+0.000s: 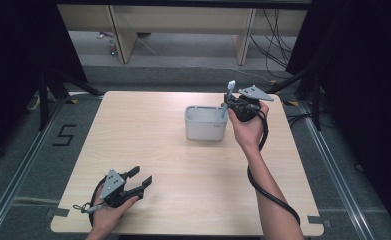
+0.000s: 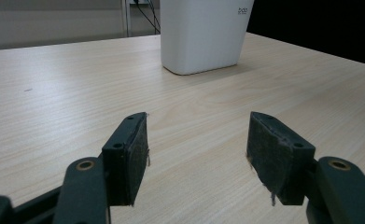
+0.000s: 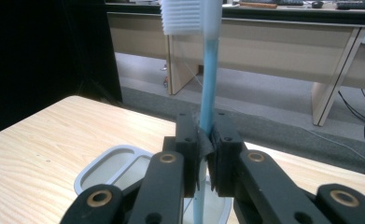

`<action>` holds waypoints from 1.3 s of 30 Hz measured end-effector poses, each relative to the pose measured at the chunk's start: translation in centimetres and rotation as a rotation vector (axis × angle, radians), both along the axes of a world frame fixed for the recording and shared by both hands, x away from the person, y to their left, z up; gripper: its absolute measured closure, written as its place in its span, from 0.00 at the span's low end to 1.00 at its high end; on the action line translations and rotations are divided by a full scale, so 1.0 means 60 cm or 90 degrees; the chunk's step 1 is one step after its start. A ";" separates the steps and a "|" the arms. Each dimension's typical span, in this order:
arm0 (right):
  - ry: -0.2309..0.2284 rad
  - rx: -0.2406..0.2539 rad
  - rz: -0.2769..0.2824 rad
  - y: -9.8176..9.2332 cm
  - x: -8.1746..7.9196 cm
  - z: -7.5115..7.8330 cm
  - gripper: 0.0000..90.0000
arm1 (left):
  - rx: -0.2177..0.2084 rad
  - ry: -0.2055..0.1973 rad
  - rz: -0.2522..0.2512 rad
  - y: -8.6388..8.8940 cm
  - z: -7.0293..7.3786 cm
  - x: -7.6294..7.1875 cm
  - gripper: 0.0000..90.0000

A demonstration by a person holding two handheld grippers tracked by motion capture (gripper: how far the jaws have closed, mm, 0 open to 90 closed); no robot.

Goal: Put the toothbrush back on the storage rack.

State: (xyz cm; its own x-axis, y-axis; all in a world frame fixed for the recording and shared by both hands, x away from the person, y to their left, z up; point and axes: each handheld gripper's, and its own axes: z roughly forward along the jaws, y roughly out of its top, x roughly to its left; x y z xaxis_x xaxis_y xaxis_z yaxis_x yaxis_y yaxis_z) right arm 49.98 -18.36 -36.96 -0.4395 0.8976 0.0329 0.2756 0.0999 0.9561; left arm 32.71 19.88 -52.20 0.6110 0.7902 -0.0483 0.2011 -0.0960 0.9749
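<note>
At the bottom of the right gripper view we see the right gripper (image 3: 207,144), jaws closed on a toothbrush (image 3: 208,84). Its pale blue handle stands upright, white bristles at the top, directly above the white holder (image 1: 205,123) at frame center. The left gripper (image 1: 139,178), jaws open and empty, rests at lower left of the desk (image 1: 183,190), well apart.

A black numeral "5" (image 1: 64,135) is marked on the grey floor (image 1: 28,165), just beside the left edge of the wooden table (image 1: 183,170) in the high view. In the left gripper view, the white holder (image 2: 201,35) carries a small dark logo (image 2: 242,10) near its upper right corner, too small and blurred to be read with any certainty. No other writing can be made out.
</note>
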 end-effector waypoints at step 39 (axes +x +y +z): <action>0.031 -0.021 -0.008 0.013 0.019 -0.058 0.93 | -0.014 -0.004 -0.002 -0.002 -0.002 0.000 0.41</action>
State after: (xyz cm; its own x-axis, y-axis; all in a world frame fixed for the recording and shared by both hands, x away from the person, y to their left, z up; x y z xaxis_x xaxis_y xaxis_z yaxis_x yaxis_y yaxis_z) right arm 51.10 -17.57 -40.44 -0.4263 0.9042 0.0244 0.3234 0.1272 0.9377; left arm 32.70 19.76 -52.33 0.6143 0.7867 -0.0615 0.1940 -0.0751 0.9781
